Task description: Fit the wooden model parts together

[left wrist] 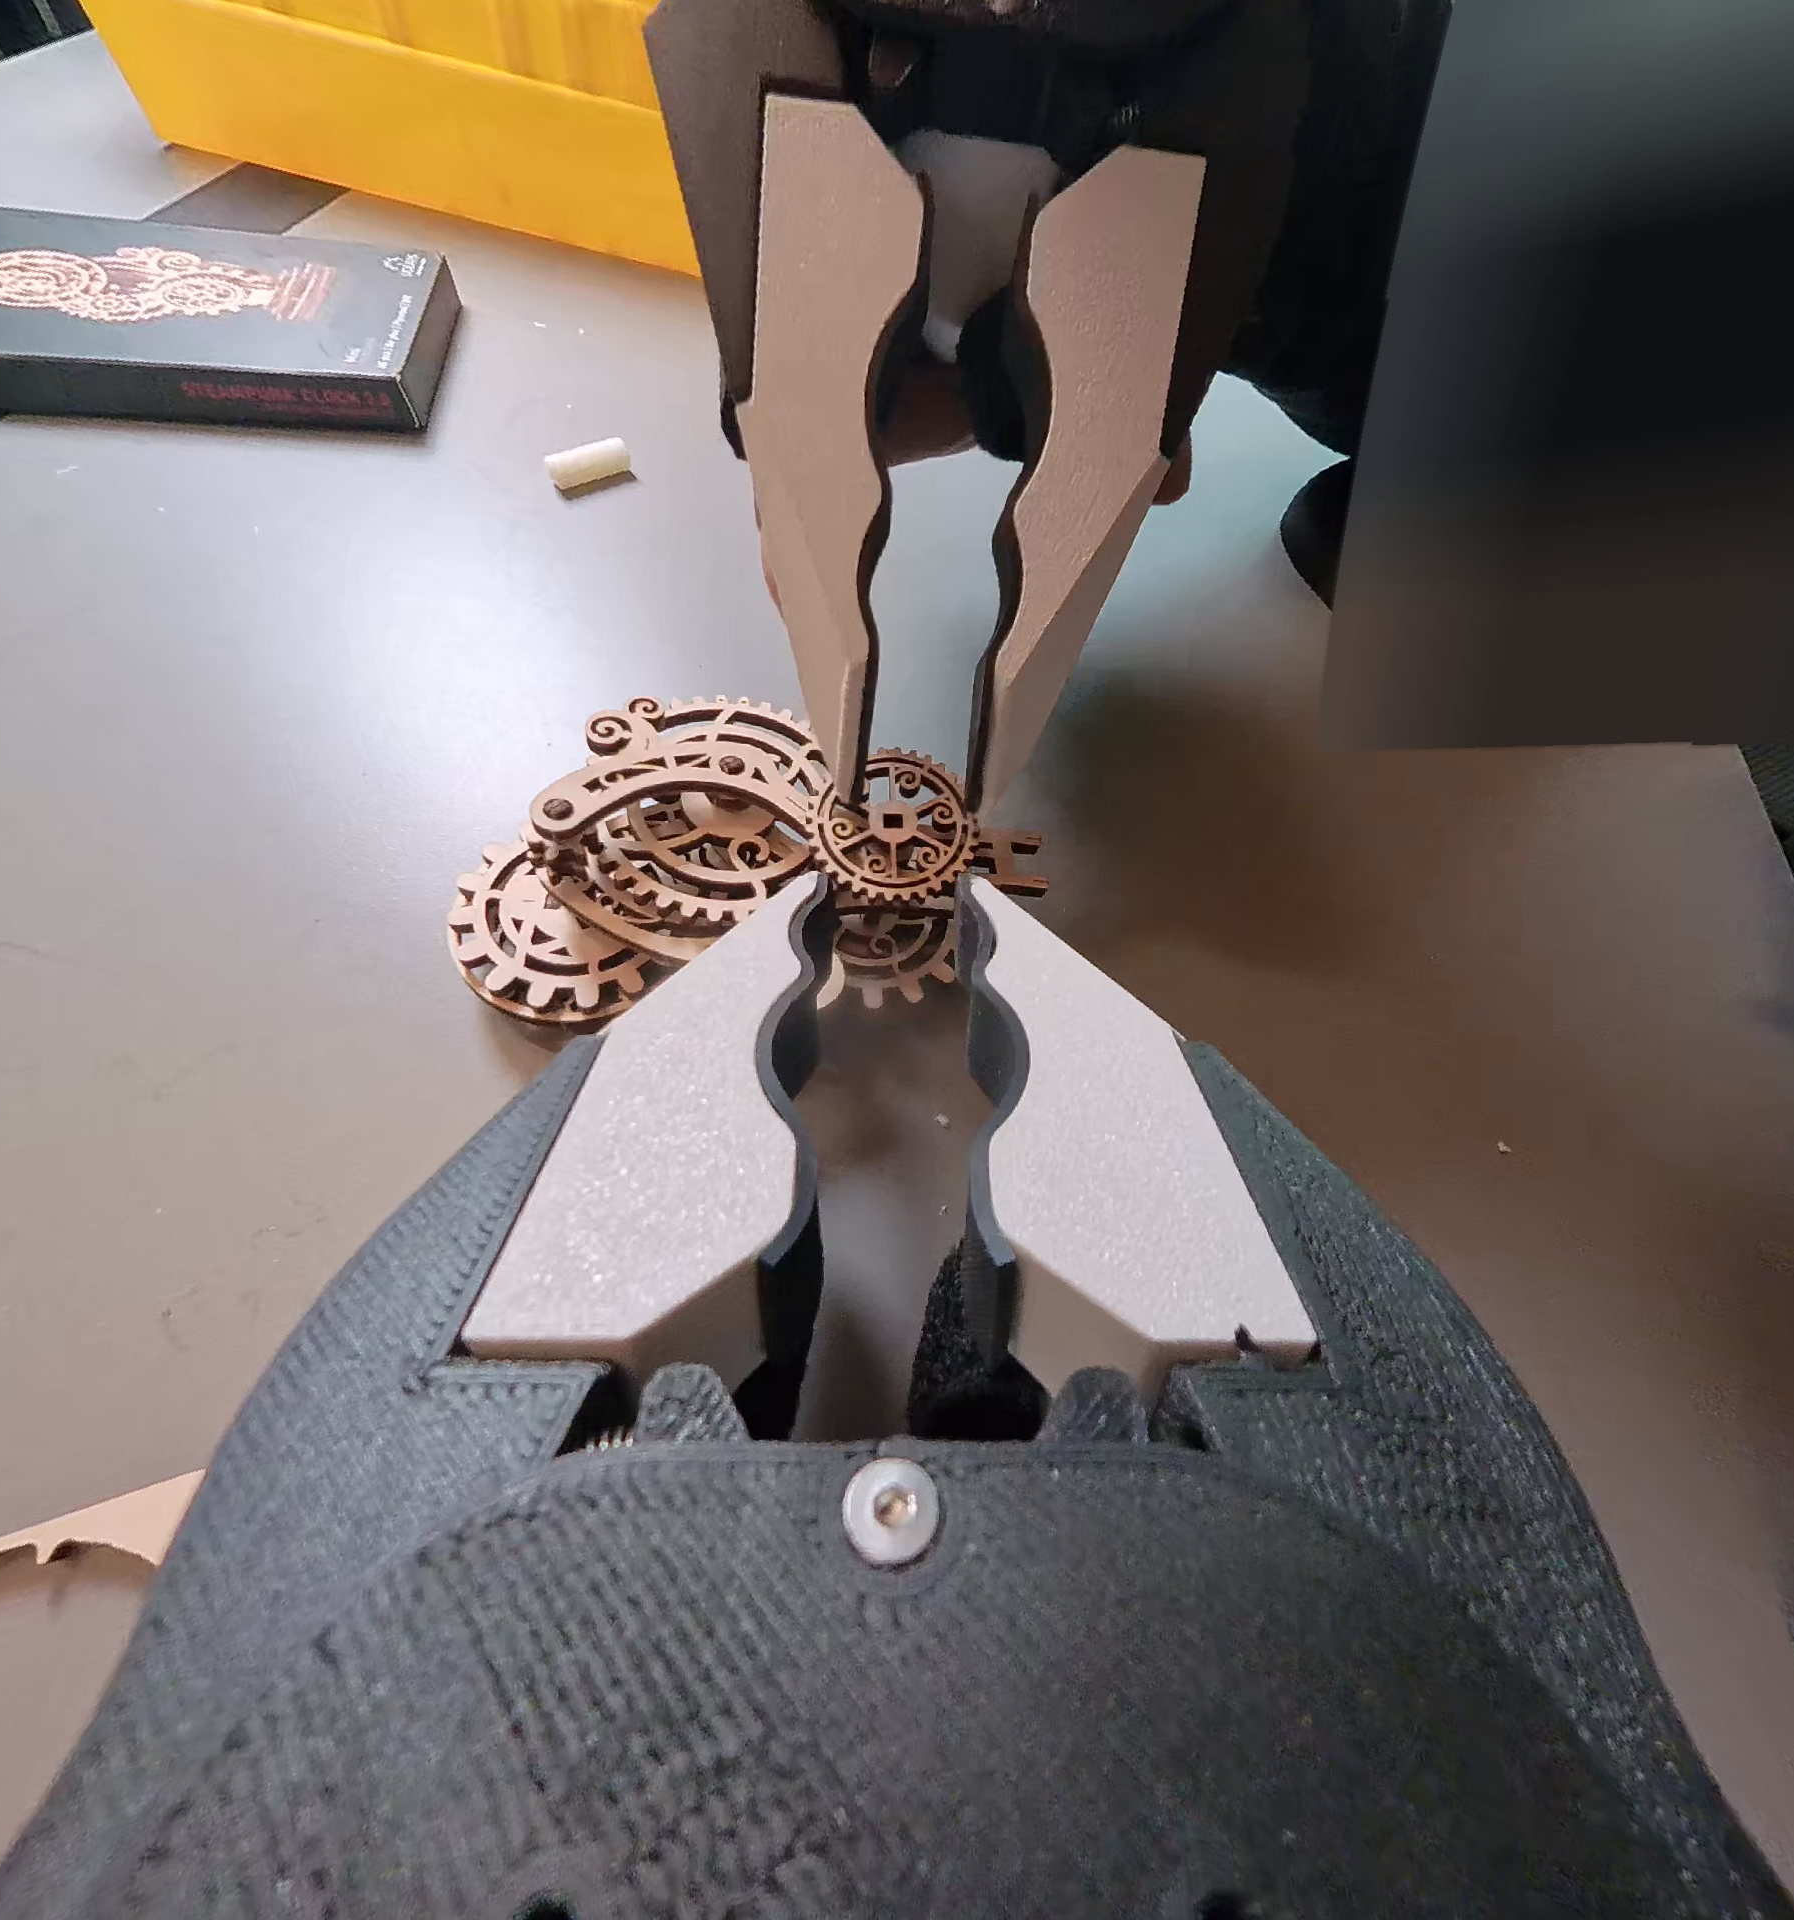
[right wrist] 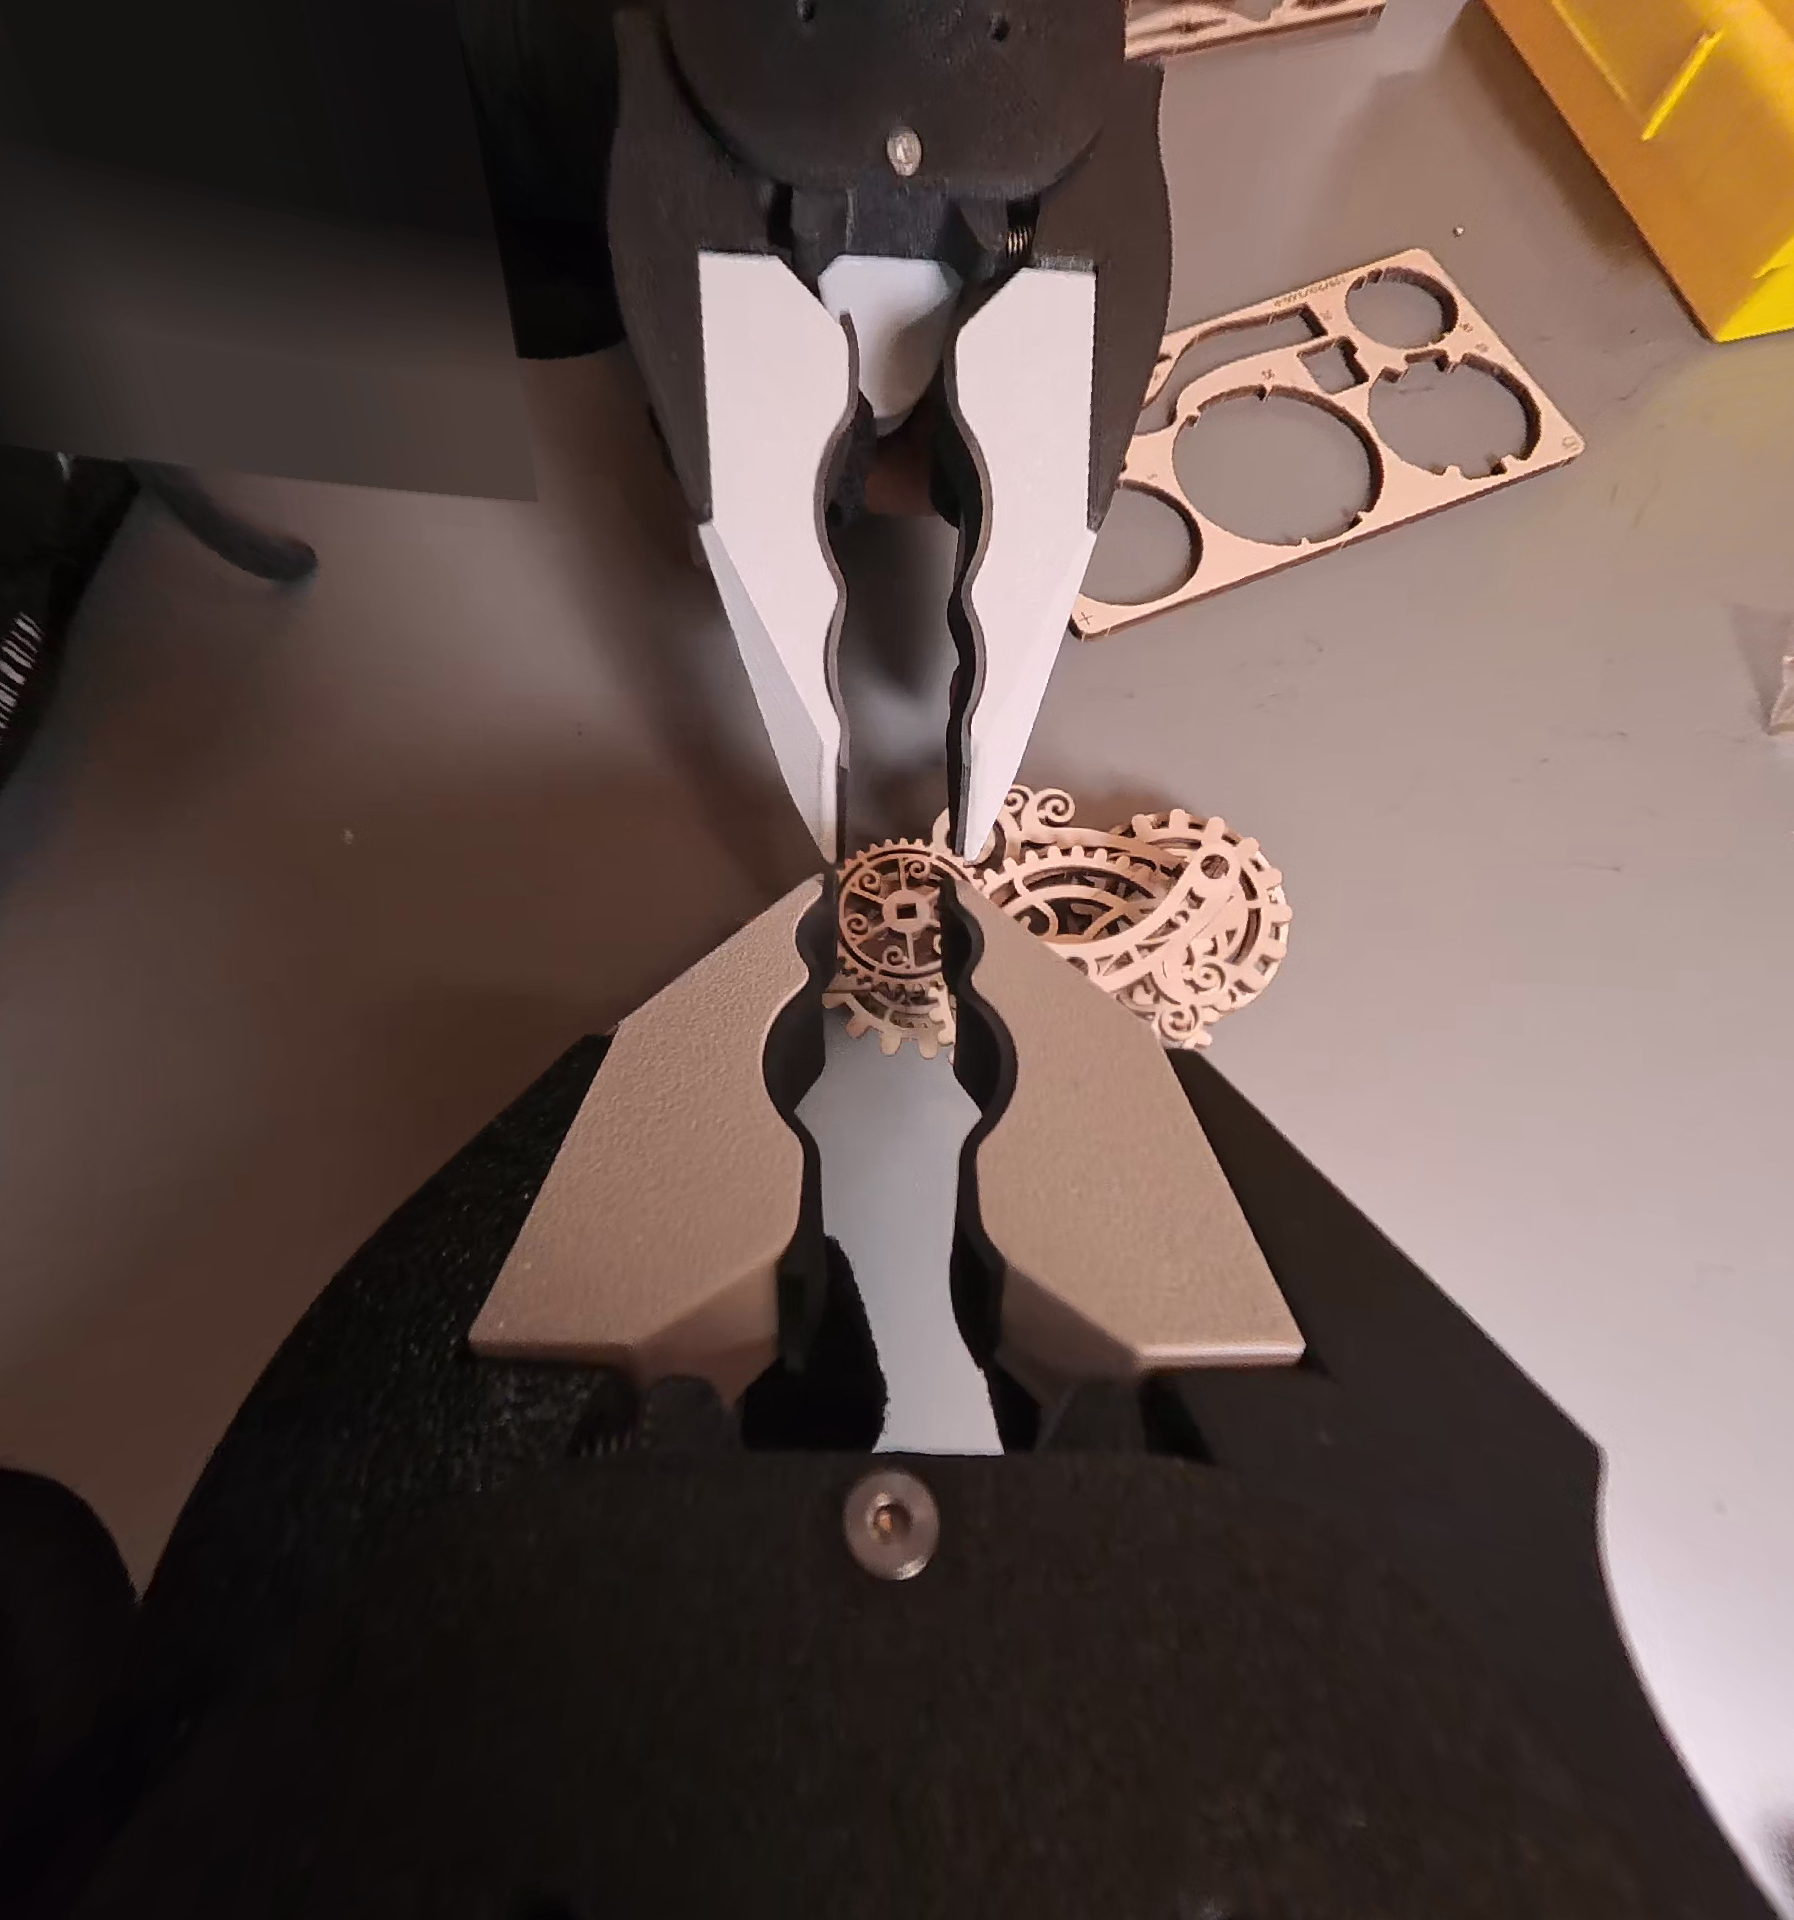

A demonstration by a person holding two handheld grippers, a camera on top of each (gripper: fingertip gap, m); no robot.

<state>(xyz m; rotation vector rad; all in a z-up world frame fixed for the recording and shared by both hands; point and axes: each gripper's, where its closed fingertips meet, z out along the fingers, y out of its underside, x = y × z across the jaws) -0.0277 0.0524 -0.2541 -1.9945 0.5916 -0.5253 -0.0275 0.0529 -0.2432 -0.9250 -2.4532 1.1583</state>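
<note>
Right tool (right wrist: 888,904) pinching filigree wooden gear (left wrist: 895,828), left tool (left wrist: 893,894) flanking it, contact unclear, matte table (left wrist: 249,727)

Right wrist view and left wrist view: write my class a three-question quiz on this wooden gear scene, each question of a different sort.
1. True or false: the left gripper and right gripper face each other, with their tips at the small gear.
2. The cut-out sheet: A lies flat on the table; B stands upright; C is folded.
3. Fill in: the small gear's centre hole is ____ in shape.

Key: 1 true; 2 A; 3 square.
</note>
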